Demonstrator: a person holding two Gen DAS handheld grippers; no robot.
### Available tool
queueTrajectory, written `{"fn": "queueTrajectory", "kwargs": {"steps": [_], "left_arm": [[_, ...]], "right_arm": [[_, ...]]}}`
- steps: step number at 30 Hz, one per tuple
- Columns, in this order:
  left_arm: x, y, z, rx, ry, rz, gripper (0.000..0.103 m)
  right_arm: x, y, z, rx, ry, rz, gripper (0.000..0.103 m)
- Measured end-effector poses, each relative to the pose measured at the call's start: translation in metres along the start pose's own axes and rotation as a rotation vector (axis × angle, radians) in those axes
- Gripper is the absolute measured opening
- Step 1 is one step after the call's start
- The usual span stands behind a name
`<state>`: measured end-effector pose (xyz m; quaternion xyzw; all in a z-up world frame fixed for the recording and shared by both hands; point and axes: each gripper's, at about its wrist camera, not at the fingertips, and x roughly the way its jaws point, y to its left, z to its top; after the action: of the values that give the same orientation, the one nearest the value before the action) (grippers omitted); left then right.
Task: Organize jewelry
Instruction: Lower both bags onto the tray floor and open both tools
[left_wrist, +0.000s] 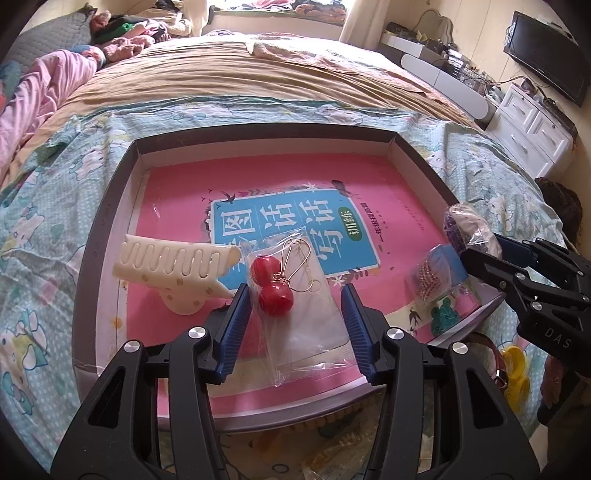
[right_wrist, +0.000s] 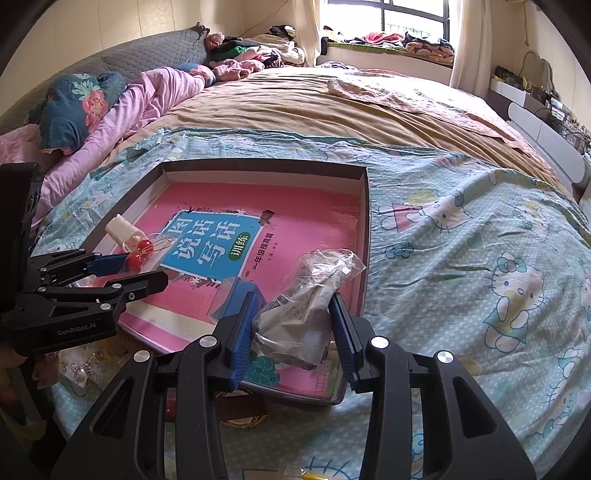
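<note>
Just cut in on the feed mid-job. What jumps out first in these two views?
The pink book lining the shallow grey box on the bed dominates. On it, a clear bag with red ball earrings lies between the left gripper's open jaws, a cream hair clip to its left. The right gripper holds a crinkled clear bag of jewelry above the box's near right corner.

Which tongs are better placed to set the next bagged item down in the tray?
Probably the right tongs: they grip a crumpled clear bag above the tray.
</note>
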<state>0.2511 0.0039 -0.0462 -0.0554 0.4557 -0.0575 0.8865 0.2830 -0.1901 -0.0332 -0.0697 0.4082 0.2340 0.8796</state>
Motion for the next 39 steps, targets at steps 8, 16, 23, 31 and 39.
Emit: {"fn": "queueTrajectory", "kwargs": {"steps": [8,16,23,31,39], "left_arm": [[-0.003,0.005,0.002,-0.012,-0.003,0.007,0.043],[-0.014,0.005,0.005,-0.023,-0.018,0.000,0.048],[-0.024,0.003,0.005,-0.025,-0.029,-0.005,0.055],[-0.034,0.008,0.005,-0.047,-0.048,-0.006,0.058],[-0.050,0.010,0.006,-0.058,-0.074,-0.007,0.062]], "right_arm": [[0.005,0.004,0.002,0.000,0.013,0.006,0.039],[0.006,0.006,0.002,0.003,0.025,0.011,0.039],[0.004,0.009,0.000,0.006,0.025,0.013,0.040],[-0.012,0.007,0.004,0.020,-0.019,0.018,0.044],[-0.032,0.003,0.001,0.053,-0.062,0.019,0.065]]}}
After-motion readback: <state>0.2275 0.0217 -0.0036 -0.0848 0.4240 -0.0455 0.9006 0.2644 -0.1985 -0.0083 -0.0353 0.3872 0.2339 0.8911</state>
